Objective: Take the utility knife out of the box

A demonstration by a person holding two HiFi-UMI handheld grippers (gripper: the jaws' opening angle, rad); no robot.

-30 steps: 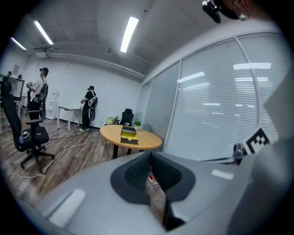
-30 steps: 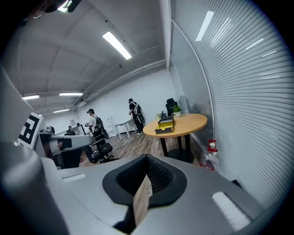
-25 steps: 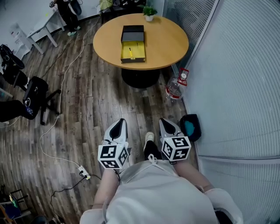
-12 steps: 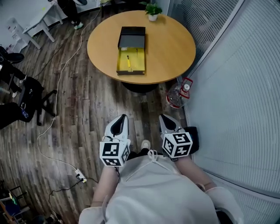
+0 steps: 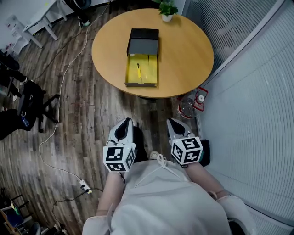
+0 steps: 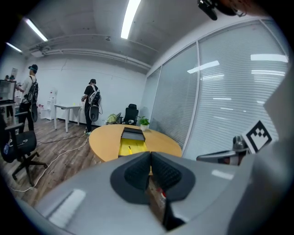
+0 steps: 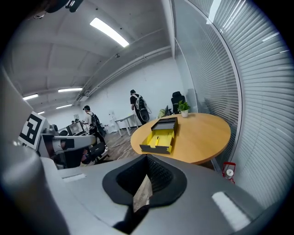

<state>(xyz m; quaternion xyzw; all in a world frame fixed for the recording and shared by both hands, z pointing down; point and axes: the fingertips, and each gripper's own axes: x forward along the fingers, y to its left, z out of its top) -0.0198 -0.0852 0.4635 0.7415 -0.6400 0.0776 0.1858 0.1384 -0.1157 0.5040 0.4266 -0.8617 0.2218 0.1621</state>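
Observation:
An open box (image 5: 142, 69) lies on the round wooden table (image 5: 183, 50), its black lid (image 5: 143, 41) folded back. In its yellow tray lies a small yellow utility knife (image 5: 138, 70). Both grippers are held low in front of the person's body, well short of the table. The left gripper (image 5: 124, 124) is shut with nothing in it, as is the right gripper (image 5: 174, 123). The left gripper view shows the box (image 6: 130, 146) far ahead past the closed left gripper (image 6: 150, 155). In the right gripper view, the box (image 7: 160, 137) sits beyond the closed right gripper (image 7: 147, 159).
A potted plant (image 5: 167, 8) stands at the table's far edge. A water jug (image 5: 188, 105) sits on the floor by the glass wall at the right. An office chair (image 5: 32, 98), a cable and a power strip (image 5: 86, 185) lie at the left. Two people (image 6: 92, 103) stand far back.
The table and box have come nearer and lower in the head view as the person walks toward them. Both grippers stay shut and side by side.

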